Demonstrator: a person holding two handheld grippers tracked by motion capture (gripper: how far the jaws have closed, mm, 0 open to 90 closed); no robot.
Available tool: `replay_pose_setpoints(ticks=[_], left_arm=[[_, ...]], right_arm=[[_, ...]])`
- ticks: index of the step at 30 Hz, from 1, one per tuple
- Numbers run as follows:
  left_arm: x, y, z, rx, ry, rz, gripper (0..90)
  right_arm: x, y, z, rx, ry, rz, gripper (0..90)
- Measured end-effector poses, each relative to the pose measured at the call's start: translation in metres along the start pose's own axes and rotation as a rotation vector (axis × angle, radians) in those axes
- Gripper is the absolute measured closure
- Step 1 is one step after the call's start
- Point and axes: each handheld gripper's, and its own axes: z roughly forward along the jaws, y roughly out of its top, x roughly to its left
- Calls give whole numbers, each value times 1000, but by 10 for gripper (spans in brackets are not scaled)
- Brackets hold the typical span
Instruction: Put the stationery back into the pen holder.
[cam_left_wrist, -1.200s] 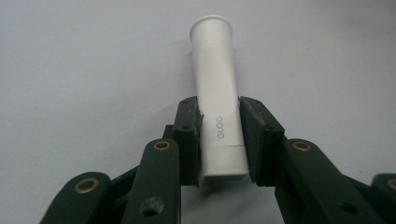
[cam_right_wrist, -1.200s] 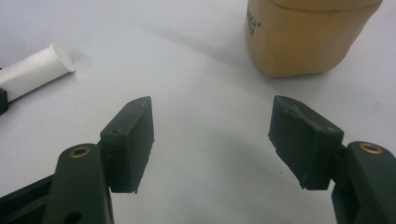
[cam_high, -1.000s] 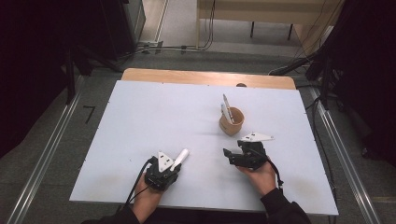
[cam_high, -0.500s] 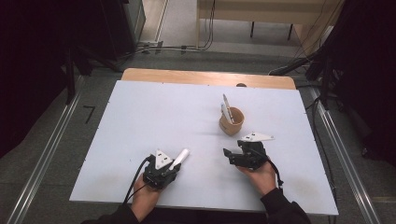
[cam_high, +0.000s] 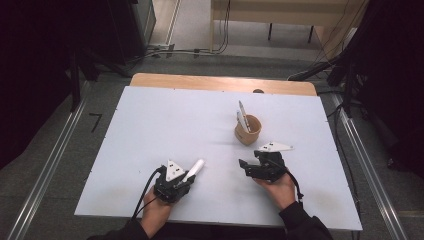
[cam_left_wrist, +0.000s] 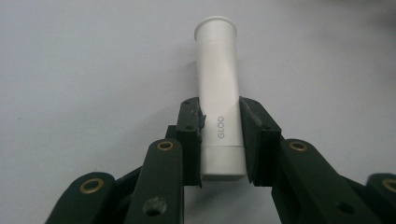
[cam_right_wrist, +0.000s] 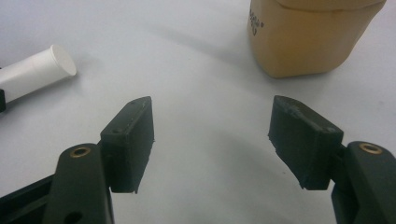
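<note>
Both tongs unmoved; left tongs still clamp white tube.

— How does the left gripper stand?

— Low at the near edge, held in the person's left hand. Its jaws are drawn in close and clamp a white tube between the pads; the tube runs out past the fingertips, away from the hand.

— And the right gripper?

— Gripped by the right hand, forearm coming up from the bottom. Its jaws are spread wide, with nothing between the fingertips.
</note>
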Motion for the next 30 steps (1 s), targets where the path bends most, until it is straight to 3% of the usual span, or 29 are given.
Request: replay_pose_setpoints(ticks=[10, 18, 22, 30], left_arm=[[-2, 7, -3, -32, -24, -11, 713], [-3, 14, 0, -61, -37, -25, 713], [-5, 16, 3, -62, -43, -19, 713], [-18, 26, 13, -82, -66, -14, 713]], right_arm=[[4, 2, -1, -10, 25, 2, 286], [7, 4, -1, -22, 15, -11, 190], [10, 6, 0, -8, 11, -17, 185], [12, 10, -1, -23, 79, 46, 207]])
